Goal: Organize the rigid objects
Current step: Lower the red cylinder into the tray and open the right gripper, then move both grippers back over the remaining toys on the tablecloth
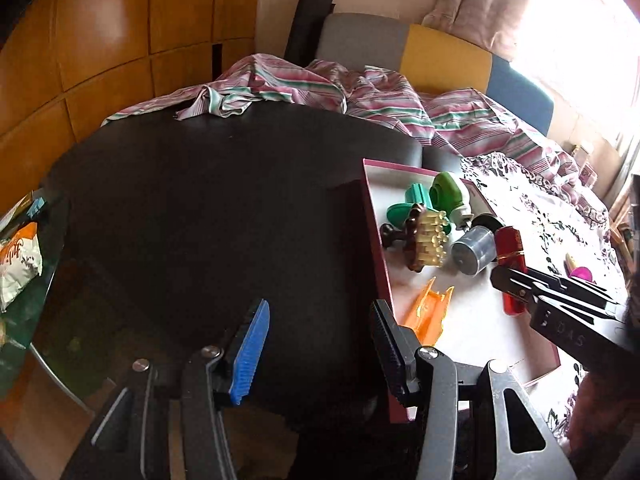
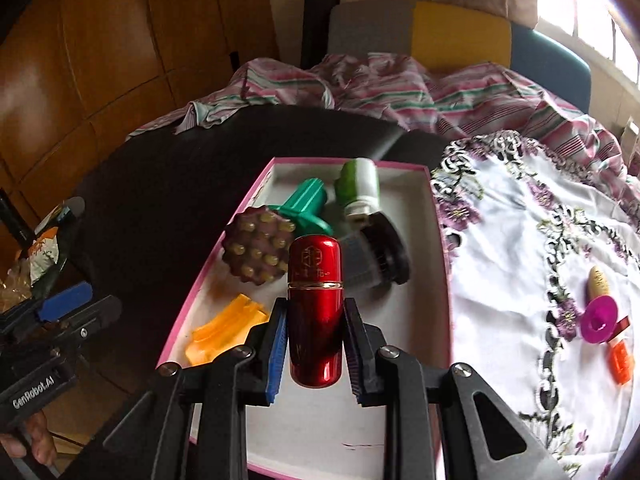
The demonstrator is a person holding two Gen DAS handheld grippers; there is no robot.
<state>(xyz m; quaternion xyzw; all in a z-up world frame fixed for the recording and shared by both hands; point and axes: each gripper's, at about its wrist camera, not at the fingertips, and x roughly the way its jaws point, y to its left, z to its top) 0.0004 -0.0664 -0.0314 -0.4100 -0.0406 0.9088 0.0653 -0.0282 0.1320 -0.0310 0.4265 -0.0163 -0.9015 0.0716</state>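
We have the right tool (image 2: 315,334) closed on a red metal tube (image 2: 316,312), its two pads pressed against the tube's lower half. The tube points forward along the fingers and hangs above the near end of a shallow pink-rimmed box (image 2: 438,240); from the wrist view it looks clear of the box floor, though we cannot tell by how much.

The left tool (image 1: 320,344) holds nothing. Its fingers stand wide apart, poised over the dark bench (image 1: 200,200) just beside the left wall of the box.

Contents of the box, nearest the tube outward: an orange plastic piece (image 2: 224,330) at the near left, a brown knobbed massager (image 2: 258,250), a teal ribbed part (image 2: 306,204), a green and white plug-like item (image 2: 358,184), and a grey cylinder with a black cap (image 2: 372,260). They lie loosely, several touching one another.

To the right of the box an embroidered white cloth (image 2: 520,260) covers the bench. Three small things lie on it, well apart from the box: a beige stopper-shaped piece (image 2: 598,286), a magenta disc (image 2: 599,318) and a small orange item (image 2: 620,360).

Judgement: the job is more than half done. Five items are boxed, the tube is about to join them, and the three on the cloth remain. The open floor at the near end of the box looks the natural spot for the tube.
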